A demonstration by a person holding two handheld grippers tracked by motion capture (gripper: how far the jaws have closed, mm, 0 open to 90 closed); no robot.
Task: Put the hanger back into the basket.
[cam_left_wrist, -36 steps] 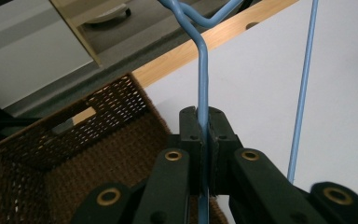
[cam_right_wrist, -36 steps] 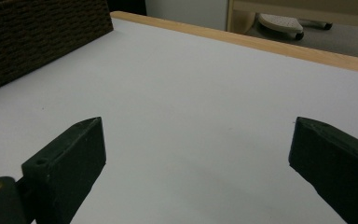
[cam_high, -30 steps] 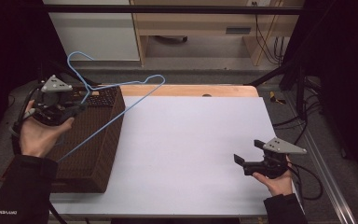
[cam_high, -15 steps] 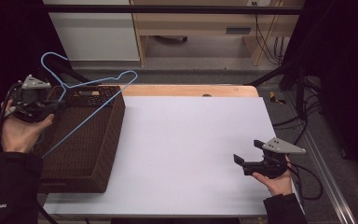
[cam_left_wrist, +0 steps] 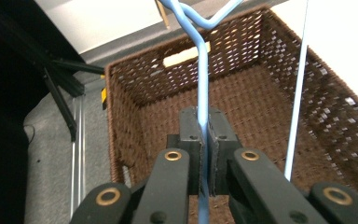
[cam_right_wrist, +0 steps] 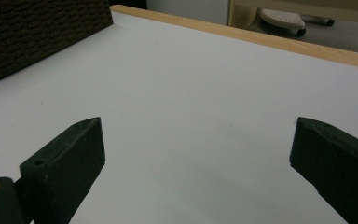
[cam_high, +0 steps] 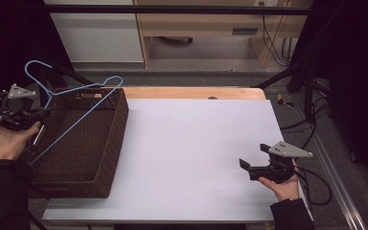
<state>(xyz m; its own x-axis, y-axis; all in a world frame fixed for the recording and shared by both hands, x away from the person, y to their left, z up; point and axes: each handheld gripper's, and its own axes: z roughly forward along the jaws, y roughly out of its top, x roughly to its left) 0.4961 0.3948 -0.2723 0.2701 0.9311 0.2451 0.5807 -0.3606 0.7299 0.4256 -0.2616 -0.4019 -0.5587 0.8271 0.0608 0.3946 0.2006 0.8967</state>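
A blue wire hanger (cam_high: 72, 108) is held above a brown woven basket (cam_high: 106, 158) at the left end of the table. In the high view its hook rises beyond the basket's far left corner, while its long straight wire slants down toward the near left, over the basket's open interior. The hanger is clamped by the left gripper (cam_left_wrist: 203, 154), whose jaws are pressed together on one thin wire run; in the left gripper view the wire is seen passing straight up between the two pads, and a second pale run of the hanger is seen off to the right. The grip is taken on the wire itself, probably because so thin a frame offers nothing broader to pinch, and a hold on one side lets the rest hang free of the basket's walls.

The basket is seen empty inside, with a slot handle in its far wall. It stands at the table's left edge, partly off the white tabletop (cam_high: 196, 143), so the hanger is judged to be either bound for it or lifted out of it; which cannot be told.

The right gripper (cam_high: 253, 167) is held low over the near right part of the tabletop, well apart from the basket. Its jaws are spread wide with nothing between them, apparently kept idle.
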